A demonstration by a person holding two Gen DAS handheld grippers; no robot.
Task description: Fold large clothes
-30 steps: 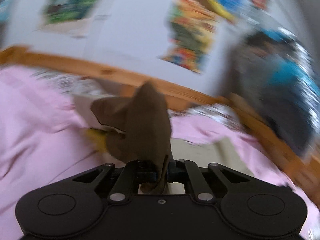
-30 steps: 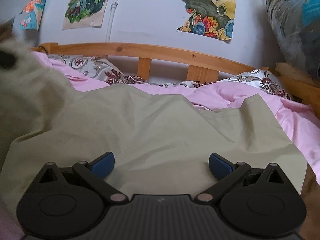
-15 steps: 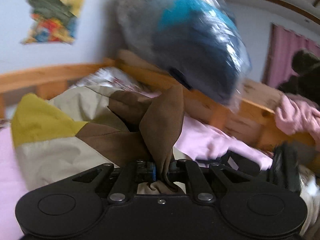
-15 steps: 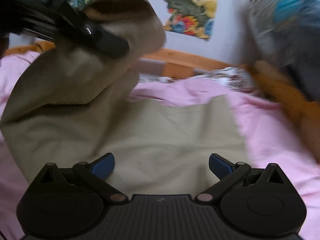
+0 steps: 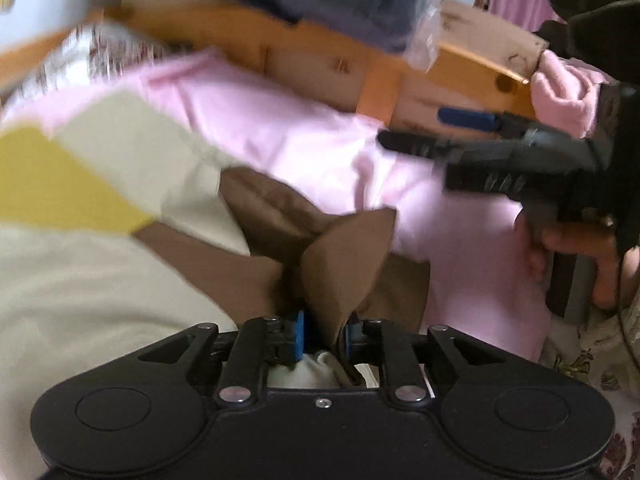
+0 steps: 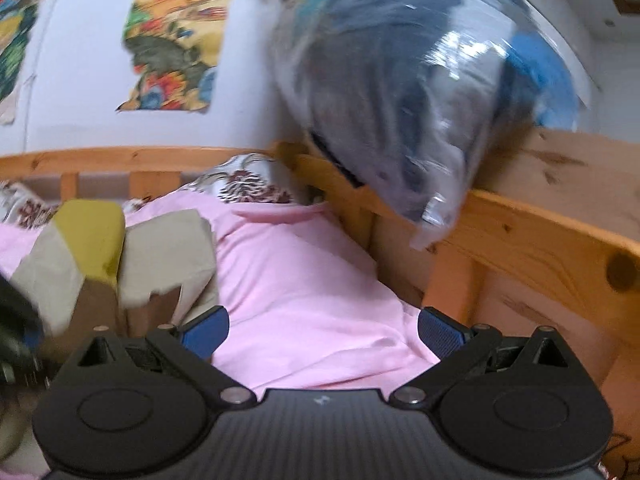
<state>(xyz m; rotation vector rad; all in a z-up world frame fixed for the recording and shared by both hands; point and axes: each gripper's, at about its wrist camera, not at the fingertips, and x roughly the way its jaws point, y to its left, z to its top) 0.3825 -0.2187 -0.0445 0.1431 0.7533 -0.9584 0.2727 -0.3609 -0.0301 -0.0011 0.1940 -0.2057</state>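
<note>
A large garment [image 5: 120,184] in beige, mustard and brown panels lies on the pink bedsheet [image 5: 304,136]. My left gripper [image 5: 322,336] is shut on a brown corner [image 5: 344,256] of the garment, low over the bed. My right gripper [image 6: 322,330] is open and empty above the pink sheet, to the right of the garment [image 6: 160,256]. It also shows in the left wrist view [image 5: 452,132], held by a hand at the right, apart from the cloth.
A wooden bed rail [image 6: 520,232] runs along the back and right side. A plastic bag of dark and blue clothes [image 6: 420,92] rests on the rail. Floral pillows [image 6: 248,180] lie at the head. Posters [image 6: 176,40] hang on the wall.
My left gripper has swung right and down with the brown corner, folding the garment over. My right gripper has turned right, off the beige cloth, and now faces the bed rail.
</note>
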